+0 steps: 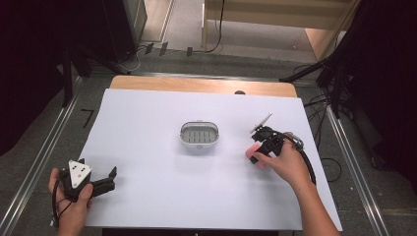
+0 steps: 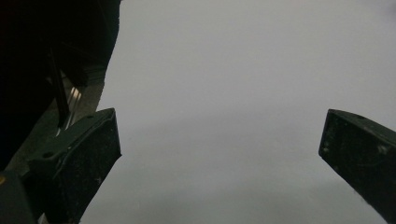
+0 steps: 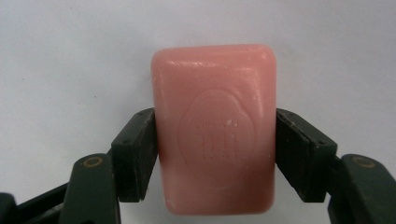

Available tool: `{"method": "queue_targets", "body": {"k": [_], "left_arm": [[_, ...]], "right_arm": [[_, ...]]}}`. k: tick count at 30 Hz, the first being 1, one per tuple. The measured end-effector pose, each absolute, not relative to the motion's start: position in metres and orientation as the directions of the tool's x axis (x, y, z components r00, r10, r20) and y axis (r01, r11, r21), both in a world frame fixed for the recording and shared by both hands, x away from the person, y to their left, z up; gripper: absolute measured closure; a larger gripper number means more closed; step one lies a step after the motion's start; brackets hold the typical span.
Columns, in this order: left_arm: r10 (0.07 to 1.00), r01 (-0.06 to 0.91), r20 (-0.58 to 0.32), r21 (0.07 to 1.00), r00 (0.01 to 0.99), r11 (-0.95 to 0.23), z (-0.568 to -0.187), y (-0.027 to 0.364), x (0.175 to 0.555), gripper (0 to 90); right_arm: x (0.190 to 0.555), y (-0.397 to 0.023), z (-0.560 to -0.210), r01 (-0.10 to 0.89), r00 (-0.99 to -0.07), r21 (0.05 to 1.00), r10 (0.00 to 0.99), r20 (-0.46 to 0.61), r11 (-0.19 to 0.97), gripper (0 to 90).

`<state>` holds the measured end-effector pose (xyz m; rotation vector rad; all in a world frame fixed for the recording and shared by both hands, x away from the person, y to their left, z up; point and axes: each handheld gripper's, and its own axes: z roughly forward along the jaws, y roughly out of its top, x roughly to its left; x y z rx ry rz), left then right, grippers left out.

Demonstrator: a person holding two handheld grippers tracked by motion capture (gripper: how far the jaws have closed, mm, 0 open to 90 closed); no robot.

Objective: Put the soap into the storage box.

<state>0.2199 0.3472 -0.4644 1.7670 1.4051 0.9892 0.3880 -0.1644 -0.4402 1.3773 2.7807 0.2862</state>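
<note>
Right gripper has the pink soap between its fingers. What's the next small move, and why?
Probably lift the soap straight up off the white sheet. The right gripper has its fingers pressed on both long sides, so the grip looks set. The grey soap dish sits apart toward the table's middle, a likely destination.

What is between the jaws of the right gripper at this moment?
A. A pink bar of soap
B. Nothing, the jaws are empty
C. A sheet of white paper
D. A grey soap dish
A: in the right gripper view the right gripper has its two black jaws pressed on the long sides of the pink bar of soap.
</note>
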Motion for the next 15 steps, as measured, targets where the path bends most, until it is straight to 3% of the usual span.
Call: {"method": "queue_targets", "body": {"k": [15], "left_arm": [[0.979,0.484,0.152,0.853,0.132,-0.198,-0.4642,0.3476,0.2205,0.0]], "right_arm": [[0.3878,-0.1636,-0.4412,0.786,-0.608,0.175,0.792,0.053,0.592,37.7]]}}
